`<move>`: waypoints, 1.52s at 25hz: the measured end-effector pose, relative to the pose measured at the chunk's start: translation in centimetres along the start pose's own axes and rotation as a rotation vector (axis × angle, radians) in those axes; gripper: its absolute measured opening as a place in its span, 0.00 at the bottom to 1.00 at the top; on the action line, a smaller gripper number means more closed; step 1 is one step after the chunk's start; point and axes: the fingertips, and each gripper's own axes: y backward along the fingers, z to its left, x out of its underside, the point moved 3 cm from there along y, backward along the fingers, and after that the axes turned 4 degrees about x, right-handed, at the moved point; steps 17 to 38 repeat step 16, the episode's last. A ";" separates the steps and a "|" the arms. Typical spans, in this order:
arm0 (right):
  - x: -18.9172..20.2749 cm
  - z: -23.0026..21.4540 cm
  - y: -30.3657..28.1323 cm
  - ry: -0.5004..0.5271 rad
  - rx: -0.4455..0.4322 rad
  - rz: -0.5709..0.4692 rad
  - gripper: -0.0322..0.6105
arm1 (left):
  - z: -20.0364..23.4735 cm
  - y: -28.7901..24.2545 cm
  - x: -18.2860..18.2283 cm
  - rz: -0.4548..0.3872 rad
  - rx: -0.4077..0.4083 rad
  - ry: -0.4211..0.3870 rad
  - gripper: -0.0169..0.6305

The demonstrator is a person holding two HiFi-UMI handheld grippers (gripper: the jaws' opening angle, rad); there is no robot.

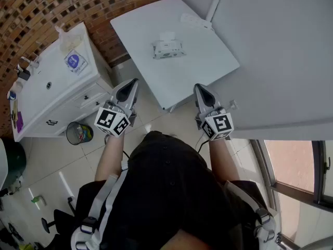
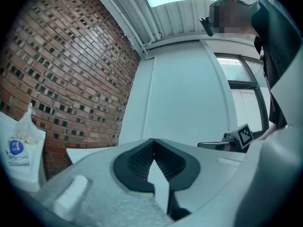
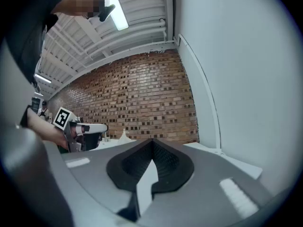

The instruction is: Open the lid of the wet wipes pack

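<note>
The wet wipes pack, white with a flat lid on top, lies near the middle of the white table. Both grippers are held level in front of the table's near edge, well short of the pack. My left gripper is shut and empty, over the floor between the cabinet and the table; its ribbed pads meet in the left gripper view. My right gripper is also shut and empty, close to the table's near corner, with its pads together in the right gripper view. Neither gripper view shows the pack.
A white sink cabinet with a plastic bag on it stands at the left against the brick wall. A small waste bin sits on the tiled floor. A power strip lies at the table's far edge. A grey wall runs along the right.
</note>
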 end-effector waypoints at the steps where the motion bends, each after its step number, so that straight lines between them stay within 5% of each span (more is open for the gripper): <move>1: -0.1 0.2 0.0 0.002 0.008 -0.003 0.06 | 0.2 0.1 0.0 -0.001 0.006 0.005 0.03; 13: -1.0 0.6 0.4 0.011 0.080 -0.016 0.06 | 1.1 0.0 -0.3 -0.012 0.070 0.034 0.03; 38: -0.9 0.8 0.2 0.006 0.084 -0.012 0.06 | 1.5 0.0 -0.5 -0.013 0.073 0.035 0.03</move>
